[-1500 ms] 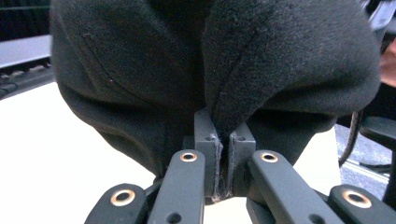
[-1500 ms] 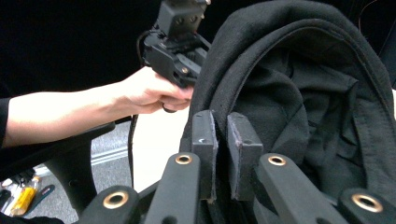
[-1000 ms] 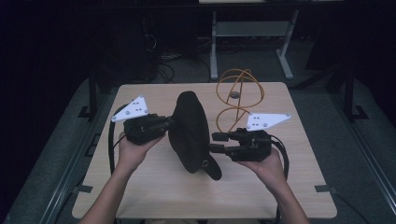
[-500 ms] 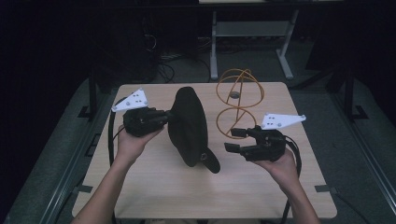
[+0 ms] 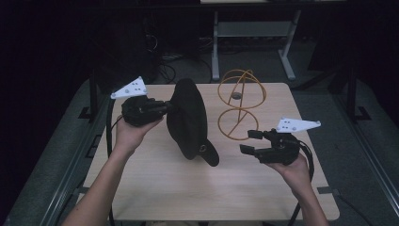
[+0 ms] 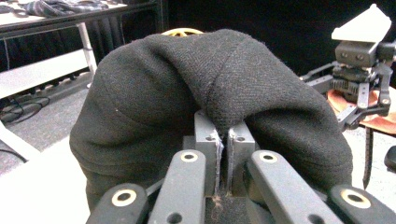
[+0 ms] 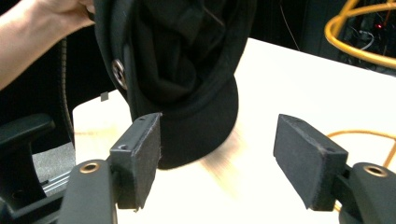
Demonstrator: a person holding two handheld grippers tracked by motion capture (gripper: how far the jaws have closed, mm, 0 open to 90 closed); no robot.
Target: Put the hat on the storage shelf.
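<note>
1. The left gripper [image 5: 162,107] is clamped on a fold of the black cap [image 5: 188,120]; in the left gripper view its pads [image 6: 208,140] pinch the crown cloth tight between them.
2. That grip holds the cap up on edge above the table [image 5: 155,188], crown toward the left gripper, brim [image 5: 209,154] hanging low at the near side, just over the tabletop.
3. The right gripper [image 5: 249,142] stands apart from the cap, to its right. Its jaws have just been opening, and nothing is between them; in the right gripper view the pads [image 7: 149,154] are spread wide, with the brim beyond the left pad, not touched.
4. Behind the right gripper, a yellow wire stand [image 5: 241,106] rests on the far part of the table, bare, with nothing on it.
5. Judged from this: the cap is lifted and in one-handed hold, so the pick-up is done. The likely goal is the stand, and that part is left: the cap is well short of it and must be carried across and set over the wire loops.
6. The right gripper looks free to take the brim or steady the stand.
</note>
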